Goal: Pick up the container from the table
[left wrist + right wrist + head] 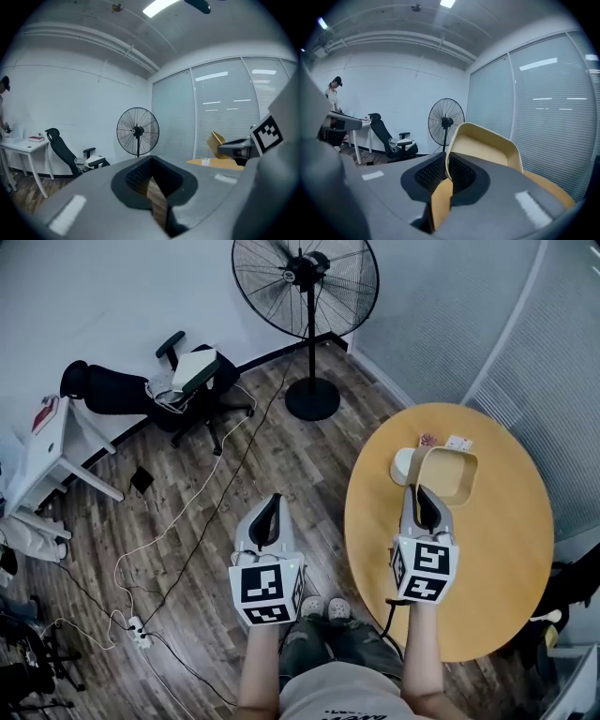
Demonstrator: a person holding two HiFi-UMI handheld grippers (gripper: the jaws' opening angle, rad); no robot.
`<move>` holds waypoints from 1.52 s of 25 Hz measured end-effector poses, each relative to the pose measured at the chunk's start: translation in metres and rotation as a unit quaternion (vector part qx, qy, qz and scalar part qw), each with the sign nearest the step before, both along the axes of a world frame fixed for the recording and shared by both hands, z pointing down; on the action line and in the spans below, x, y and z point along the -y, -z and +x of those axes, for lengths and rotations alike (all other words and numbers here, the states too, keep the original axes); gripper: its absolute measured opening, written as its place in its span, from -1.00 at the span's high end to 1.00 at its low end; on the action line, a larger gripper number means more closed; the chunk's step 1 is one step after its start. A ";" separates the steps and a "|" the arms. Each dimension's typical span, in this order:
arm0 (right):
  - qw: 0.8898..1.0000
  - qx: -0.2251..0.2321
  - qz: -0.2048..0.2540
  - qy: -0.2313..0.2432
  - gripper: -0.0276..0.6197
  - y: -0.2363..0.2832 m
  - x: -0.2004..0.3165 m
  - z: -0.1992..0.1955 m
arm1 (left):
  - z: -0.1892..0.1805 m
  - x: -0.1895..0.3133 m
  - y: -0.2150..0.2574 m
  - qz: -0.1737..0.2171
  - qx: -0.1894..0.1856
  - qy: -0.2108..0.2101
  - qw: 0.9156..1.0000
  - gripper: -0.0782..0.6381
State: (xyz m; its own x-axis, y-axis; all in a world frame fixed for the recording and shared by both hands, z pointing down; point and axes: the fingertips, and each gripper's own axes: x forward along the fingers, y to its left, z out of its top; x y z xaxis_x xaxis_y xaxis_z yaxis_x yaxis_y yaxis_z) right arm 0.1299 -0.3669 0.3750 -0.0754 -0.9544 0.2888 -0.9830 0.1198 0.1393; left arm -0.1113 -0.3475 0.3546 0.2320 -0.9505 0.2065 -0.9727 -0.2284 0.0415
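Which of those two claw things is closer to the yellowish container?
Right. The right gripper clamps the container by its rim; the left gripper holds nothing, off to the side over the floor.

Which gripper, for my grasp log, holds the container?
The right gripper: its jaws are shut on the rim of the tan container, over the table. The left gripper is shut on nothing, out over the floor.

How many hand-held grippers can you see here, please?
2. The left hand-held gripper hangs over the wooden floor; the right hand-held gripper grips the yellow container over the table.
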 end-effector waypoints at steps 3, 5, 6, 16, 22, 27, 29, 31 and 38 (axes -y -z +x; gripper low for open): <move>1.000 0.003 0.025 -0.001 0.75 0.022 0.000 0.001 | -0.003 0.000 0.018 0.019 0.003 0.004 1.000 0.78; 0.999 0.006 0.040 -0.001 0.75 0.033 -0.001 0.001 | -0.006 0.000 0.029 0.032 0.004 0.007 0.999 0.78; 0.999 0.008 0.046 -0.002 0.75 0.039 -0.001 0.001 | -0.007 -0.001 0.035 0.037 0.004 0.008 0.999 0.78; 0.995 0.025 0.097 0.001 0.75 0.082 -0.007 -0.005 | -0.015 -0.007 0.078 0.084 0.007 0.014 0.996 0.78; 0.993 0.032 0.115 0.002 0.75 0.099 -0.006 -0.005 | -0.015 -0.005 0.093 0.096 0.006 0.017 0.995 0.78; 0.992 0.039 0.118 0.005 0.75 0.104 -0.006 -0.004 | -0.014 -0.004 0.103 0.104 0.004 0.017 0.994 0.78; 0.992 0.039 0.118 0.006 0.75 0.103 -0.006 -0.001 | -0.012 -0.004 0.103 0.105 0.006 0.018 0.994 0.78; 0.992 0.040 0.117 0.005 0.75 0.102 -0.006 0.000 | -0.012 -0.004 0.102 0.105 0.004 0.018 0.994 0.78; 0.992 0.043 0.115 0.000 0.75 0.101 -0.005 0.004 | -0.014 -0.003 0.101 0.103 0.003 0.019 0.995 0.78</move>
